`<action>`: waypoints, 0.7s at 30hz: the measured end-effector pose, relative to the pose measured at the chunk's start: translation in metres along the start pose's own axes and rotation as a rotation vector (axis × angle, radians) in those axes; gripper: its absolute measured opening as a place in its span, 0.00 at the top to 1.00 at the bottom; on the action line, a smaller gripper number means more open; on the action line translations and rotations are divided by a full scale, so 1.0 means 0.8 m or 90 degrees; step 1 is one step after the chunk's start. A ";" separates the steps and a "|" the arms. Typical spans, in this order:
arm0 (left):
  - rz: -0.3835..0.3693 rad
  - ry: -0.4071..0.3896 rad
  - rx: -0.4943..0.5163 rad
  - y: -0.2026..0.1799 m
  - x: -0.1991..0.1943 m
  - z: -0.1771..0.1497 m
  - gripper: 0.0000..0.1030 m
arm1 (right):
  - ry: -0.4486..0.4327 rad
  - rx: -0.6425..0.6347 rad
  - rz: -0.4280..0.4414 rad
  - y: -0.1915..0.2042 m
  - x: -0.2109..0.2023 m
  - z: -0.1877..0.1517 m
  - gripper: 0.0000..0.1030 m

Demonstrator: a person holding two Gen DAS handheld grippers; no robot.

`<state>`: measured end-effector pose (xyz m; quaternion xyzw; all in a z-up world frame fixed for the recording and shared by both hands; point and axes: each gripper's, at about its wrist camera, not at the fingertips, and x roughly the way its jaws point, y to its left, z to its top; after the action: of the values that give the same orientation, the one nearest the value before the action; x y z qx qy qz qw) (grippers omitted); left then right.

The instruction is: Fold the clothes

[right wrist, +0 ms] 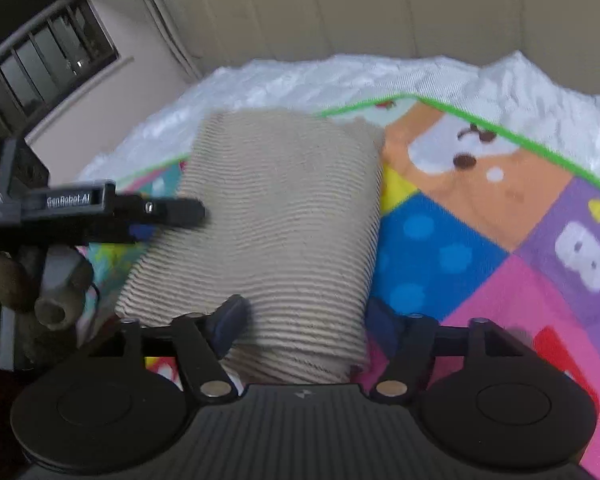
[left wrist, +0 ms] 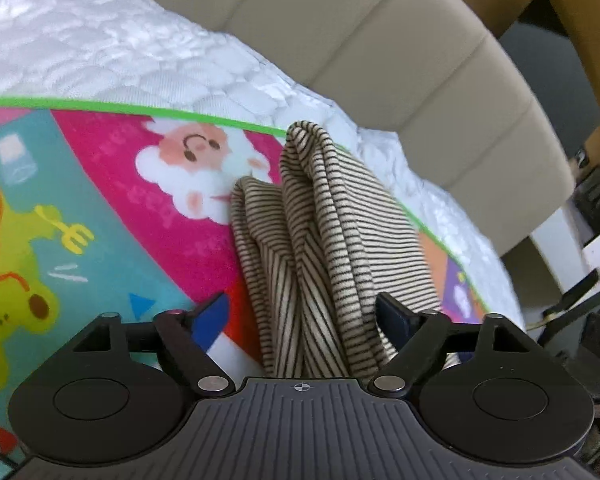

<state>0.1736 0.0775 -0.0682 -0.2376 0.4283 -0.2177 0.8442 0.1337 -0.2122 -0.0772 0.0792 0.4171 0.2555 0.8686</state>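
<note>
A beige garment with thin dark stripes (left wrist: 332,240) lies folded in bunched layers on a colourful cartoon play mat (left wrist: 100,200). My left gripper (left wrist: 304,316) is open around its near end. The left blue pad (left wrist: 214,316) stands clear of the cloth, and the right pad (left wrist: 396,316) is at its edge. In the right wrist view the same garment (right wrist: 276,216) shows as a flat folded rectangle. My right gripper (right wrist: 304,320) is open with the cloth's near edge between its fingers. One finger of the left gripper (right wrist: 172,212) reaches over the garment's left side.
The play mat (right wrist: 480,248) lies on a white quilted cover (left wrist: 140,52), with a beige padded headboard (left wrist: 380,40) behind it. At the left in the right wrist view are a barred window (right wrist: 40,52) and a wall. Dark equipment (left wrist: 596,200) stands off the bed's right side.
</note>
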 end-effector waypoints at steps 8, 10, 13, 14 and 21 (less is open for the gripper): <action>0.004 0.043 0.064 -0.021 0.031 -0.009 0.32 | 0.007 0.067 0.020 -0.024 0.048 0.027 0.14; 0.006 0.040 0.068 -0.022 0.034 -0.008 0.35 | 0.008 0.084 0.051 -0.030 0.060 0.028 0.16; 0.003 0.035 0.062 -0.023 0.044 0.001 0.35 | -0.003 0.080 0.073 -0.040 0.062 0.034 0.31; 0.000 0.031 0.066 -0.026 0.051 0.007 0.35 | -0.010 0.091 0.073 -0.047 0.061 0.036 0.32; -0.006 -0.002 0.110 -0.055 0.123 0.056 0.35 | -0.087 0.103 -0.001 -0.088 0.063 0.073 0.36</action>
<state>0.2568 -0.0041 -0.0800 -0.1662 0.4055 -0.2578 0.8611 0.2315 -0.2425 -0.0993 0.1658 0.3759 0.2143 0.8862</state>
